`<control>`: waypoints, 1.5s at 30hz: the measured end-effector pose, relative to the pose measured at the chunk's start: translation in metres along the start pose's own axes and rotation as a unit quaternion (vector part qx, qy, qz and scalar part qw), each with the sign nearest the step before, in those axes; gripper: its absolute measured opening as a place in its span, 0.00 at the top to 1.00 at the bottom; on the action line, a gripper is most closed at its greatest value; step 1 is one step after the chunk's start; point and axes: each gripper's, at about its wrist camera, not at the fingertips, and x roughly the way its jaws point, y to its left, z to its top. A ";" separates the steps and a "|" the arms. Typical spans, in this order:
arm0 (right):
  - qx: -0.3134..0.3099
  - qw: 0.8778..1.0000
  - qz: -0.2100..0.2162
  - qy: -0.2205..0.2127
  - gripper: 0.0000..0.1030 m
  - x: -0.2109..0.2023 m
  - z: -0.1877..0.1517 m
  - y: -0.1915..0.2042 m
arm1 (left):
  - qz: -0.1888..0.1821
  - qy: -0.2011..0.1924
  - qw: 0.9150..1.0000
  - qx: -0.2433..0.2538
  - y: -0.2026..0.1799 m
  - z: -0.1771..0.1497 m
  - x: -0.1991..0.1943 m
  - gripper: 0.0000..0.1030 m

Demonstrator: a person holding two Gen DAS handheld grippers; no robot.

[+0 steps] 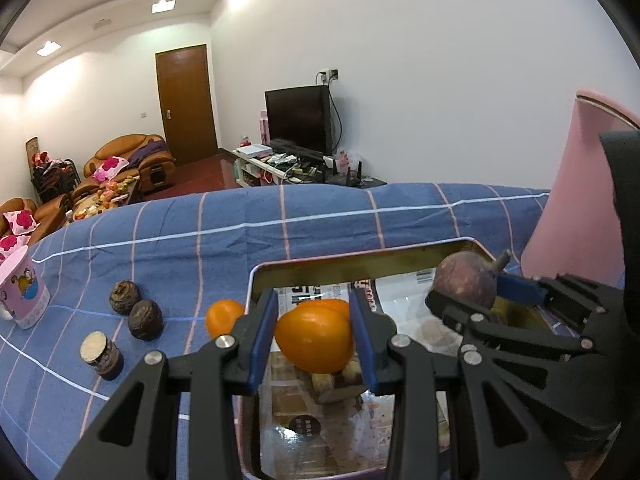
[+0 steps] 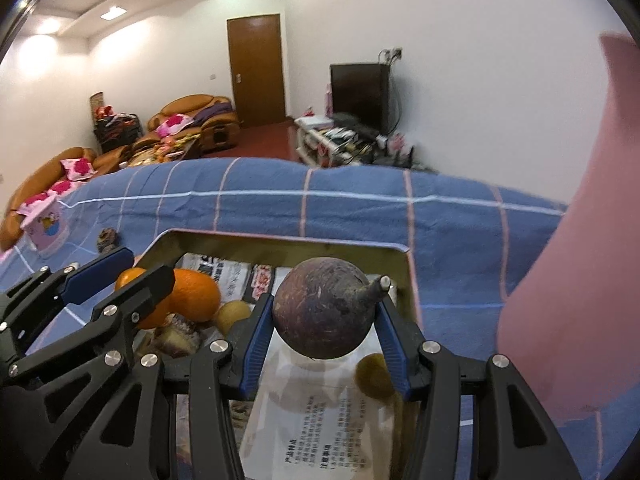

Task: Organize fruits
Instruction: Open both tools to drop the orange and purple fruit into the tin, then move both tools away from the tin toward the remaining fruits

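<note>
The left tool (image 1: 314, 336) clamps an orange fruit (image 1: 316, 340) between its blue pads, held over the open tin (image 1: 256, 276). To its right, the right tool (image 2: 326, 330) grips a dark purple stemmed fruit (image 2: 324, 312) above the same tin. Left of the left tool, another orange (image 1: 222, 316) and three dark brown fruits (image 1: 146, 320) lie on the blue checked tabletop (image 1: 200, 240).

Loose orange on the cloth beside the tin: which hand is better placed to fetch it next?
Probably left. The loose orange lies just outside the tin on that side, next to the left claw, though it must first drop its own orange fruit.
</note>
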 end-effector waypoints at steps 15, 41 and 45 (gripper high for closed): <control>0.046 0.995 -0.006 -0.090 0.41 -0.034 -0.004 -0.009 | 0.006 0.000 1.000 0.001 0.001 0.001 0.001 0.61; 0.050 0.970 -0.113 -0.209 0.14 -0.073 -0.017 -0.007 | 0.049 -0.032 0.998 0.033 -0.013 -0.003 -0.016 0.00; 0.044 0.970 -0.117 -0.209 0.14 -0.074 -0.016 -0.003 | 0.050 -0.034 0.998 0.030 -0.011 -0.004 -0.017 0.00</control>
